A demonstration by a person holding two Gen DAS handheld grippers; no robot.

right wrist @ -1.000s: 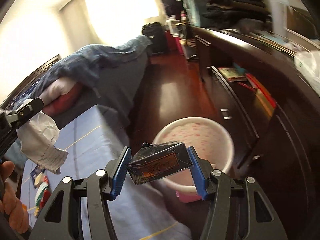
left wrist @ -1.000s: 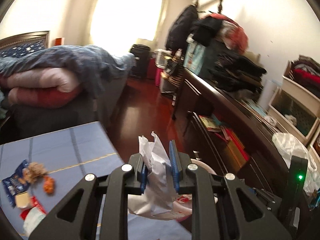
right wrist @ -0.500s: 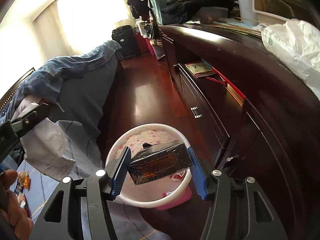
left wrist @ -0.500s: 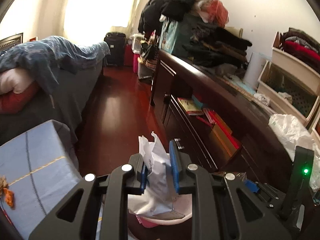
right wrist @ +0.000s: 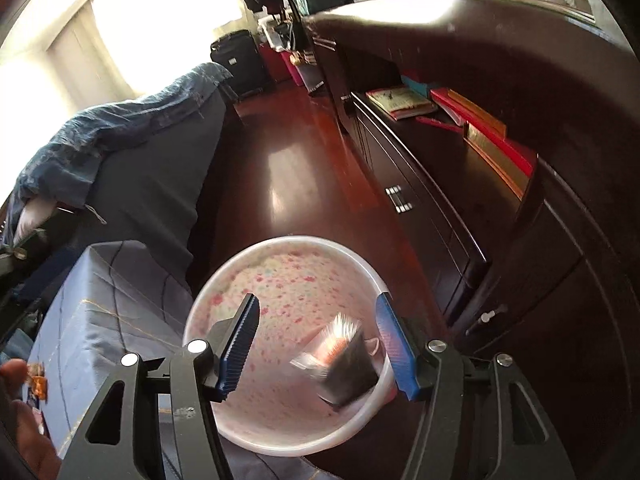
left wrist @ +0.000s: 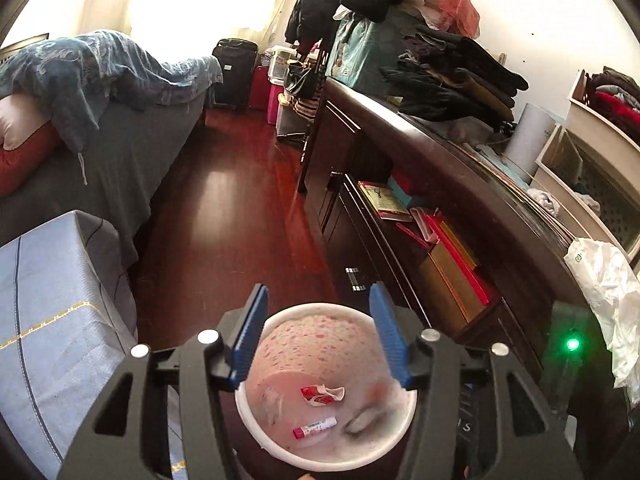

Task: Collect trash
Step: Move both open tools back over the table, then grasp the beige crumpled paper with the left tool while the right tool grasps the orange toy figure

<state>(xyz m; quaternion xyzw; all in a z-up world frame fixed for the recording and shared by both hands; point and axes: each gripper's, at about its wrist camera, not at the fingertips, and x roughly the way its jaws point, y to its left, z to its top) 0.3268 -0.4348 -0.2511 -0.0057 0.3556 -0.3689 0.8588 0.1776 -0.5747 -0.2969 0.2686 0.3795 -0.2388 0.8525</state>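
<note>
A pink speckled trash bin with a white rim (left wrist: pixel 276 436) stands on the floor right below both grippers; it also shows in the right wrist view (right wrist: pixel 208 304). My left gripper (left wrist: pixel 320 336) is open and empty above it. Inside the bin lie a red-and-white wrapper (left wrist: pixel 320 394), a small pink tube (left wrist: pixel 314 427) and a blurred grey piece (left wrist: pixel 360 420). My right gripper (right wrist: pixel 318 344) is open; the dark shiny packet (right wrist: pixel 344 364) is blurred, loose between the fingers, over the bin.
A blue cloth-covered table (left wrist: pixel 44 300) stands left of the bin, with bits of trash at its edge (right wrist: pixel 38 384). A dark wooden dresser (left wrist: pixel 440 184) runs along the right. A bed (left wrist: pixel 100 152) lies at the left; red wooden floor (left wrist: pixel 224 216) between.
Both grippers have moved over the bin and opened. The left one let go of the crumpled white paper, the right one let go of the dark packet, which is dropping.
</note>
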